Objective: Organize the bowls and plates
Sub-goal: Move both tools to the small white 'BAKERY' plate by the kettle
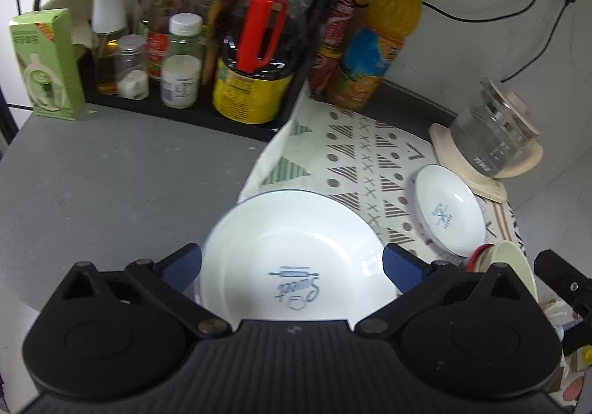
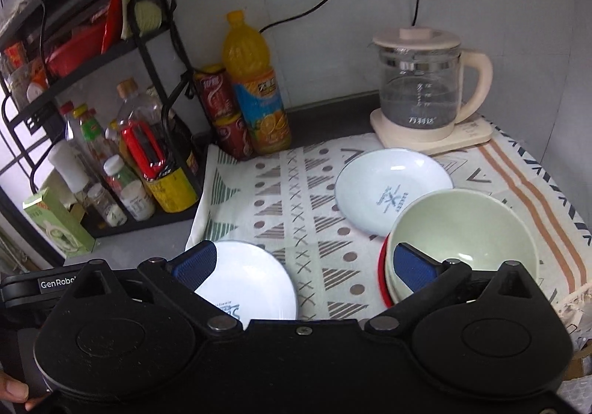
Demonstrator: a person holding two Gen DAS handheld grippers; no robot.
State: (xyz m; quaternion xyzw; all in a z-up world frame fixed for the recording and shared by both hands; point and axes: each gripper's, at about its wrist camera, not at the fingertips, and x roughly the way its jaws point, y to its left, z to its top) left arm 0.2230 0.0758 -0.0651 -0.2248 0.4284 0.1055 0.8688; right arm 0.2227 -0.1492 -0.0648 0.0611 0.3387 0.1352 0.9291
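A large white plate (image 1: 296, 251) with a blue print lies half on the grey counter and half on the patterned cloth. My left gripper (image 1: 292, 258) hovers over it, open, with a blue pad showing beside each edge of the plate. To its right a small white plate (image 1: 449, 210) lies on the cloth. A pale green bowl (image 2: 462, 229) sits nested in a red bowl (image 2: 383, 273). My right gripper (image 2: 303, 264) is open above bare cloth, with the large plate (image 2: 248, 277) to its left, the bowls to its right and the small plate (image 2: 392, 188) beyond.
A black rack of sauce bottles and jars (image 1: 251, 44) stands at the back left, with a green box (image 1: 44, 62) beside it. Cans and an orange juice bottle (image 2: 255, 88) stand by the wall. A glass kettle (image 2: 421, 88) sits at the back right.
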